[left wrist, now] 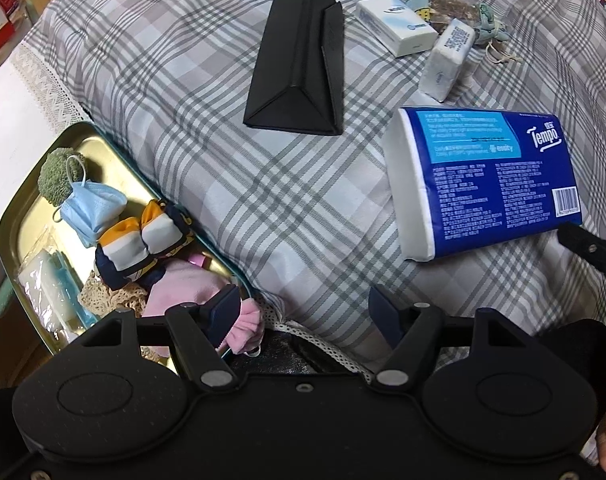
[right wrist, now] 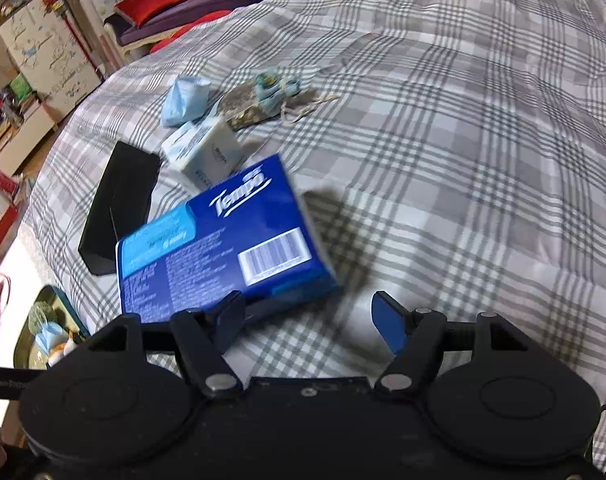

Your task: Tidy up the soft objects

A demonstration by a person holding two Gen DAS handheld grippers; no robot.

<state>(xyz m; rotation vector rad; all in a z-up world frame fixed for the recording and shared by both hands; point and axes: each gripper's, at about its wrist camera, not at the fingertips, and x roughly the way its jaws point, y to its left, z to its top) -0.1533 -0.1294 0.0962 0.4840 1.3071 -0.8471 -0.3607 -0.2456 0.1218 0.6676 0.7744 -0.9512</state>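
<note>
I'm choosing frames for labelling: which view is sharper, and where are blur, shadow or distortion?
Left wrist view: sharp, print on the Tempo tissue pack readable; fisheye bends the plaid bedspread at the edges. Right wrist view: motion blur smears the pack and bedspread; the pack throws a dark shadow to its right.

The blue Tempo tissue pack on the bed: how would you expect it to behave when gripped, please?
The Tempo tissue pack probably squashes under pressure, given its rounded white end. Its glossy film wrap may be slippery. It is likely light for its bulk and, lying flat, unlikely to roll.
</note>
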